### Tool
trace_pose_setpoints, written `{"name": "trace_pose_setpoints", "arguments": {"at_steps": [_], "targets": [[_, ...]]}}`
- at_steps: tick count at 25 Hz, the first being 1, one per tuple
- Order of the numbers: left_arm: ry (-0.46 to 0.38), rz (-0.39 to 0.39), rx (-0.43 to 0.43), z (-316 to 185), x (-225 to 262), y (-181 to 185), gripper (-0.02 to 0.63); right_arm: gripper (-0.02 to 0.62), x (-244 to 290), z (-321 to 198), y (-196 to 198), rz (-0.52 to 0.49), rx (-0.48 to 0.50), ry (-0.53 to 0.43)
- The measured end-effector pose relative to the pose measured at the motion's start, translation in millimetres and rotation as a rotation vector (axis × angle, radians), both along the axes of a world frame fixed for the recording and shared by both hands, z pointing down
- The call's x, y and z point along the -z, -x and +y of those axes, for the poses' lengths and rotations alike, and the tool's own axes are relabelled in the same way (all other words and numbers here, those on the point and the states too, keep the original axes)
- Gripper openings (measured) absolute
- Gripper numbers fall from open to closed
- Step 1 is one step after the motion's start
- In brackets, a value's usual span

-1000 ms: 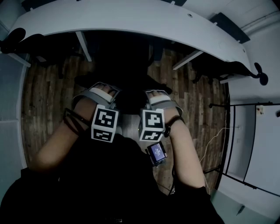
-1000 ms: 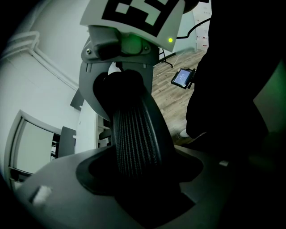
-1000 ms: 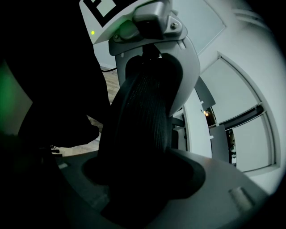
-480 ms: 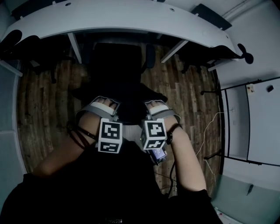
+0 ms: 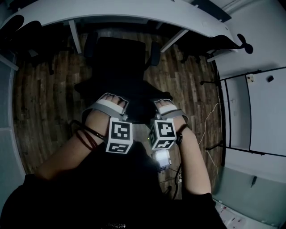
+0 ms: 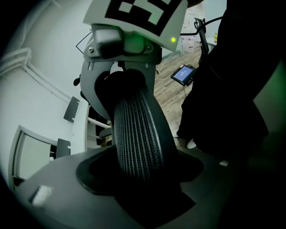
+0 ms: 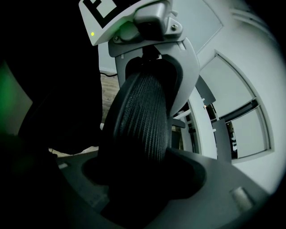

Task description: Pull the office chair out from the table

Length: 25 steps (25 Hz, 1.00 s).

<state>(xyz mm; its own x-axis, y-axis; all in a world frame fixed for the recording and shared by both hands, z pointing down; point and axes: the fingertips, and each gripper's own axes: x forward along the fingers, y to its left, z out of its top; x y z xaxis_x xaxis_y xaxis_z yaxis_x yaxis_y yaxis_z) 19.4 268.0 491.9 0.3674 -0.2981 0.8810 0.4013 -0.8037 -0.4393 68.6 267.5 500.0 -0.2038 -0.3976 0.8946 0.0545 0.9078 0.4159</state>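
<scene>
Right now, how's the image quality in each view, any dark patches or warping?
Head view: dim, fisheye-bent, the table edge bows, the office chair is nearly black. Left gripper view: black corners, right side lost in shadow. Right gripper view: left half black, wall bright at right.

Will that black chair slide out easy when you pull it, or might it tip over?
Probably easy: the chair stands on a smooth wooden floor, though any wheels are hidden. It might tilt a little, since the left claw and right claw grip it high on the back. The ribbed back edge looks grippy, not slippery.
</scene>
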Motion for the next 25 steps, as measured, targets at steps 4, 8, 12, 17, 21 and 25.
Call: {"name": "trace_pose_setpoints", "arguments": {"at_steps": [4,8,12,17,21,25], "targets": [[0.018,0.001,-0.008,23,2,-1,0.336,0.301,2,22,0,-0.014,-0.007,0.007],[0.025,0.000,-0.014,33,2,-5,0.336,0.301,3,31,-5,-0.020,-0.012,-0.006],[-0.006,0.015,-0.012,38,4,-12,0.348,0.305,3,36,-12,-0.002,-0.003,-0.025],[0.125,0.125,0.054,65,45,-7,0.353,0.316,56,61,-10,-0.200,-0.063,0.033],[0.316,0.661,0.214,68,152,-15,0.051,0.150,172,74,-7,-0.826,-0.230,0.050],[0.618,1.364,0.546,34,242,-4,0.005,0.000,245,68,-37,-1.322,-0.442,-0.013]]}}
